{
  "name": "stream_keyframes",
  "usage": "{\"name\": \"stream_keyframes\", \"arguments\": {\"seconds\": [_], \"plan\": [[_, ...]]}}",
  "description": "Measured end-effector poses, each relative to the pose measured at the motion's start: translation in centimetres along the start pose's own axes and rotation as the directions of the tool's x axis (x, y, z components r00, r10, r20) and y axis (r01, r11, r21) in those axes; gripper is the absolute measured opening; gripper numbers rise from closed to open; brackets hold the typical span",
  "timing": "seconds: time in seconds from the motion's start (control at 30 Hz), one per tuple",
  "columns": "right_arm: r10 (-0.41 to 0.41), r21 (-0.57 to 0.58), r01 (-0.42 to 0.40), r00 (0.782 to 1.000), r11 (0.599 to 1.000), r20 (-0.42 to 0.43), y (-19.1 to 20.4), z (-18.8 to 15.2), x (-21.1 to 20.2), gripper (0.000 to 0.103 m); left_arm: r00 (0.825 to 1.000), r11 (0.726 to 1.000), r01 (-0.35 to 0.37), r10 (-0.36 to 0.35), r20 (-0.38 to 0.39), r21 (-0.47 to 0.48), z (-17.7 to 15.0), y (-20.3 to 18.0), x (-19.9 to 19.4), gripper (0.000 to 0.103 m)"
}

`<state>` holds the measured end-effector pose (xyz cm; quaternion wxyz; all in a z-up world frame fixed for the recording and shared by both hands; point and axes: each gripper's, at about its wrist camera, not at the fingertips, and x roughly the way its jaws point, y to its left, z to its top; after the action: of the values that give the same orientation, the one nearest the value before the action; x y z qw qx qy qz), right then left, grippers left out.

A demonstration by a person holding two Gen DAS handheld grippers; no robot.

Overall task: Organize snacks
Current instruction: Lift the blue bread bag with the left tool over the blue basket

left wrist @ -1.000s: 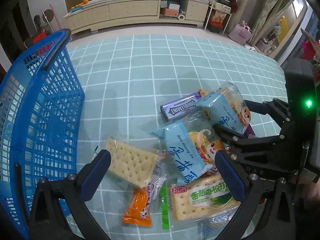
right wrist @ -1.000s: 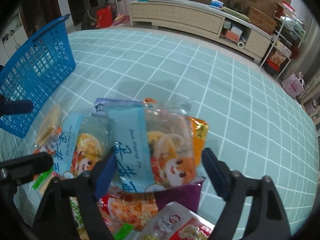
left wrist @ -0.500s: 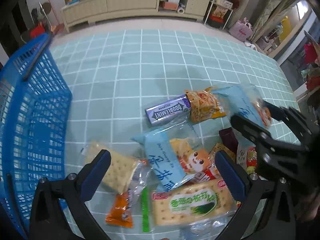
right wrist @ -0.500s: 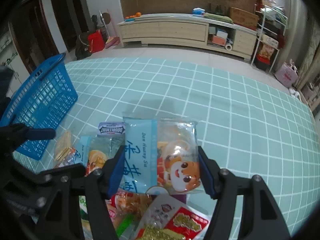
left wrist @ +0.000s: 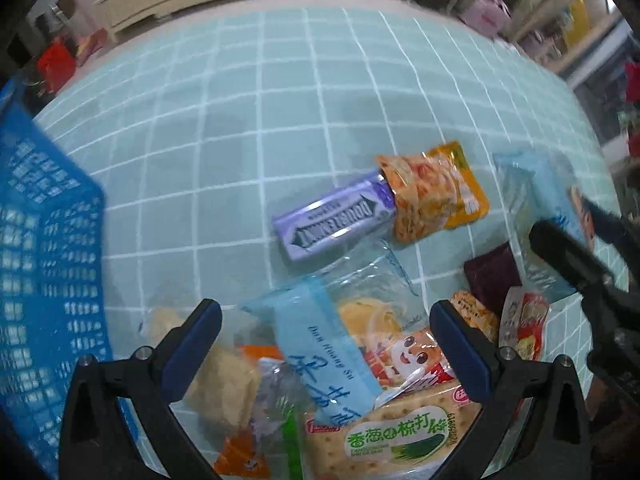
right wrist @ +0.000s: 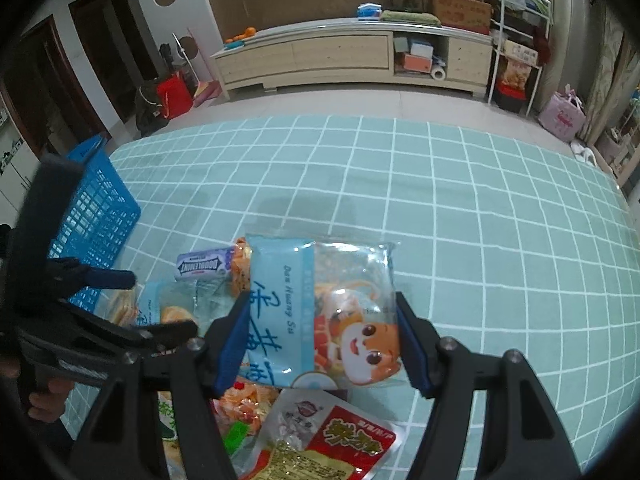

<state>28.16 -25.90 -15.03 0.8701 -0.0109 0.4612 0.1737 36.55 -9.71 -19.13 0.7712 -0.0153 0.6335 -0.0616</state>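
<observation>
My right gripper [right wrist: 322, 340] is shut on a light blue cake packet [right wrist: 320, 304] and holds it above the snack pile; it also shows at the right of the left wrist view [left wrist: 536, 216]. My left gripper [left wrist: 326, 344] is open over a second light blue packet [left wrist: 340, 340] lying on the pile. Around it lie a purple Doublemint gum pack [left wrist: 332, 220], an orange snack pouch [left wrist: 432, 192], a green-label cracker pack [left wrist: 392, 436] and a plain cracker [left wrist: 216, 380]. A blue basket [left wrist: 44, 260] stands at the left.
The snacks lie on a teal checked mat [right wrist: 440, 184]. A red-and-silver pouch [right wrist: 320, 440] lies under my right gripper. A long cabinet [right wrist: 352, 56] and shelves stand far behind. The basket also shows in the right wrist view [right wrist: 100, 208].
My right gripper has closed on the light blue packet and lifted it off the pile, up and to the right. My left gripper has moved forward over the second blue packet.
</observation>
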Motion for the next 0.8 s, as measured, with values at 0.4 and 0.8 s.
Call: {"name": "stream_keyframes", "arguments": {"seconds": [0.4,0.8], "plan": [[-0.024,0.031,0.025,0.999,0.999,-0.038,-1.0,-0.2,0.2,0.071,0.998,0.997,-0.042,0.044,-0.034,0.070,-0.6,-3.0,3.6,0.099],[-0.028,0.022,0.029,0.998,0.999,-0.056,-0.3,-0.5,-0.6,0.071,0.997,0.998,0.045,-0.047,0.056,0.043,-2.8,-2.8,1.5,0.065]]}}
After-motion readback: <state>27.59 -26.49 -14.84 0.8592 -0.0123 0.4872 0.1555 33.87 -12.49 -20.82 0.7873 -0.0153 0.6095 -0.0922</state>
